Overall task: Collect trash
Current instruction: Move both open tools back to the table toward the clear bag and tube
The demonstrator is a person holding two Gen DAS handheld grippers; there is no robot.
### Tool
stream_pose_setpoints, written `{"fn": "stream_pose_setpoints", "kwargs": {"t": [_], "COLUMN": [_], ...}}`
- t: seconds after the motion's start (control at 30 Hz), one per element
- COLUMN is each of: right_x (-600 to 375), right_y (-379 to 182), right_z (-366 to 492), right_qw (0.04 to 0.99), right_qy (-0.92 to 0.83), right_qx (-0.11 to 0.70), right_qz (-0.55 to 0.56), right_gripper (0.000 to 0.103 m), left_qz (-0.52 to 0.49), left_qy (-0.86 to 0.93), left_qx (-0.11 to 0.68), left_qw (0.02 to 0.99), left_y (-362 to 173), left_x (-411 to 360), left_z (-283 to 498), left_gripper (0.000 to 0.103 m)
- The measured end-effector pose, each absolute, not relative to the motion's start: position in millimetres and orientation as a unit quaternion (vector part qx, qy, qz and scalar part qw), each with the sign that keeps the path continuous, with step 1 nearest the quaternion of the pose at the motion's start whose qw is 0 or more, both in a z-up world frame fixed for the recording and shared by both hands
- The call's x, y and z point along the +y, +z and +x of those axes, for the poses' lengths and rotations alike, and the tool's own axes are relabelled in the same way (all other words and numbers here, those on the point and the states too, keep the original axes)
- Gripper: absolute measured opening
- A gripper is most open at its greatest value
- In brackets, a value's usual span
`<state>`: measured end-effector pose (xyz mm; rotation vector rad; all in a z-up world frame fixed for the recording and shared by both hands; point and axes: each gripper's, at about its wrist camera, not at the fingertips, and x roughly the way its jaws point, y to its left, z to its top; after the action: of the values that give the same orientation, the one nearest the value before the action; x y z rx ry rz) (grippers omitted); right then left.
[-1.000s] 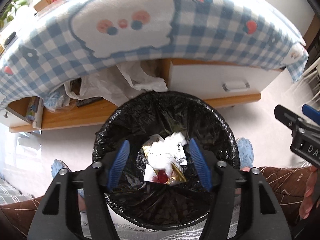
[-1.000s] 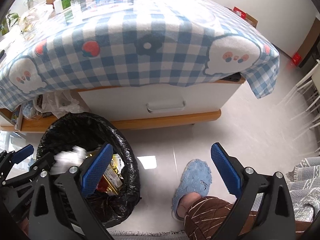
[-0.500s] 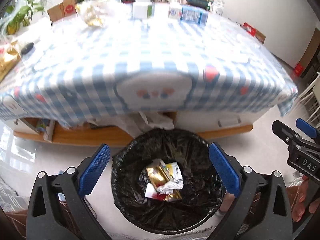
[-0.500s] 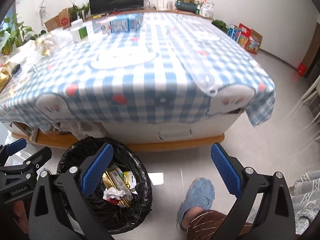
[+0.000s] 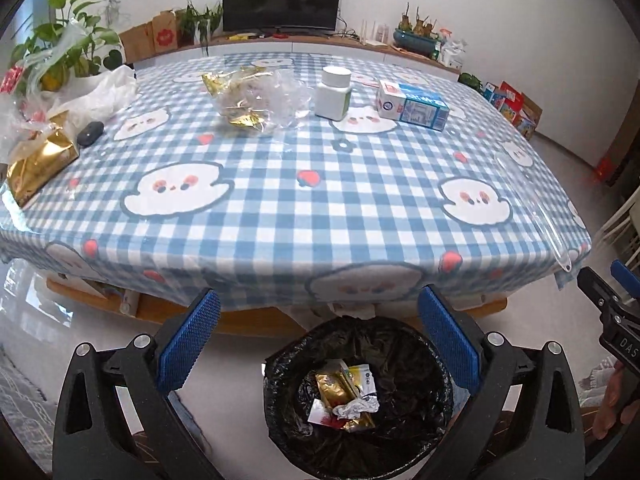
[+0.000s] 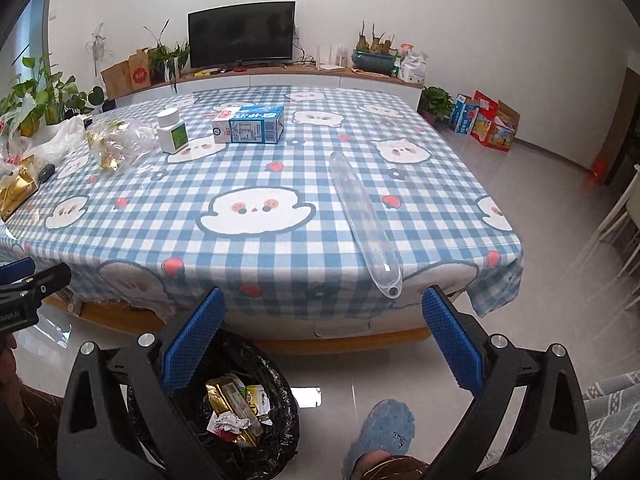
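Observation:
A black-lined trash bin (image 5: 420,340) stands on the floor before the table and holds crumpled paper and gold wrappers (image 5: 344,400); it also shows in the right wrist view (image 6: 280,392). My left gripper (image 5: 318,338) is open and empty, above the bin. My right gripper (image 6: 320,336) is open and empty, right of the bin. On the blue checked tablecloth (image 5: 280,200) lie a clear wrapper with gold foil (image 5: 256,100), a white bottle (image 5: 334,94), a blue carton (image 5: 412,106) and a clear plastic tube (image 6: 362,216).
A gold packet (image 5: 36,164), a dark small object (image 5: 91,133) and white plastic bags (image 5: 96,96) lie at the table's left edge. A slippered foot (image 6: 380,432) is on the floor by the right gripper. A TV and plants stand behind the table.
Both grippers rose from over the bin and tilted up toward the tabletop. The left gripper opened wide; the crumpled white paper it held now lies in the bin.

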<state>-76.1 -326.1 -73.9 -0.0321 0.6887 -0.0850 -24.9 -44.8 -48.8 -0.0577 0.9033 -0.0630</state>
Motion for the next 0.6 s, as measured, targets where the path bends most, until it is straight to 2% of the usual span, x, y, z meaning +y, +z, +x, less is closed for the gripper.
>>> {"fn": "stream_pose_setpoints", "kwargs": {"t": [0.6], "right_x": [-338.1], "right_y": [-82.3], "right_z": [14.3], "right_qw": [0.923], "right_qy": [-0.05], "right_qx": [0.38], "right_qz": [-0.03], "right_gripper": [0.094], "left_qz": [-0.034], "left_qy": [0.0], "left_qx": [0.431], "left_qw": [0.902], "left_y": [-38.1], "left_x": [-2.4], "left_z": [99.3], "left_gripper": [0.097]}}
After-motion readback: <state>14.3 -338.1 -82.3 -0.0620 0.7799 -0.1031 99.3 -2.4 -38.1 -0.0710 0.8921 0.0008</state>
